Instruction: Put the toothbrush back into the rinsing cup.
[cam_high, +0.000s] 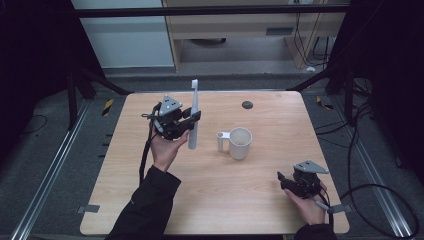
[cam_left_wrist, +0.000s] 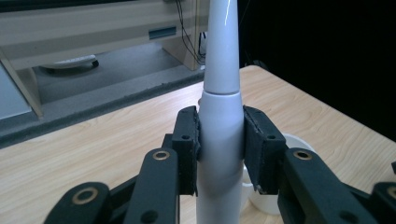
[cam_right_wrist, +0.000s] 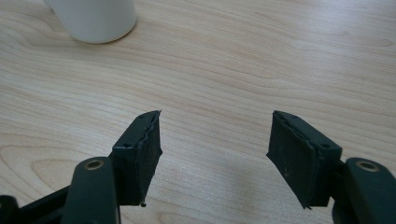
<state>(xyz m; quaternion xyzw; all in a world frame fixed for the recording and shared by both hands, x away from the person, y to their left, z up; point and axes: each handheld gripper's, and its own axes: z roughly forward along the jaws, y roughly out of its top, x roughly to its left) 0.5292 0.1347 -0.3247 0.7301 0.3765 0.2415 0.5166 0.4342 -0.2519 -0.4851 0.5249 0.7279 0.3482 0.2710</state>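
The person's left forearm came up from the near edge of the wooden table (cam_high: 210, 200), dark sleeve (cam_high: 145, 207) and all, with the left hand (cam_high: 165, 150) cupped palm-up under the left gripper (cam_high: 196, 117), lifted off the tabletop. That gripper sat to the left of the white mug (cam_high: 240, 143) and a bit farther back, with its grey three-cornered plate (cam_high: 170, 105) facing up.

Its jaws were clamped tight on a white electric toothbrush (cam_high: 194, 115) — held pretty much upright, brush head at the top, bottom end hanging down just left of the mug's handle (cam_high: 220, 141). In the left gripper view the two black pads (cam_left_wrist: 187, 149) pressed flat against both sides of the toothbrush body (cam_left_wrist: 220, 116), right below the seam where the narrower neck starts, and the mug rim (cam_left_wrist: 299, 142) peeked out behind the right-hand pad.

The right hand (cam_high: 307, 205) rested low near the table's front right corner, well away from the mug, to its right and nearer the person. It cradled the right gripper (cam_high: 283, 180) from underneath, jaws pointing left and back toward the mug.

Those jaws stood wide apart with nothing between them — the right gripper view showed just bare wood grain in the gap, with the pads (cam_right_wrist: 144, 154) above the tabletop and the mug's base (cam_right_wrist: 93, 21) up at the top left, well clear of the tips.

There was also a small dark round thing (cam_high: 247, 104) on the table behind the mug, too small to tell what it was.
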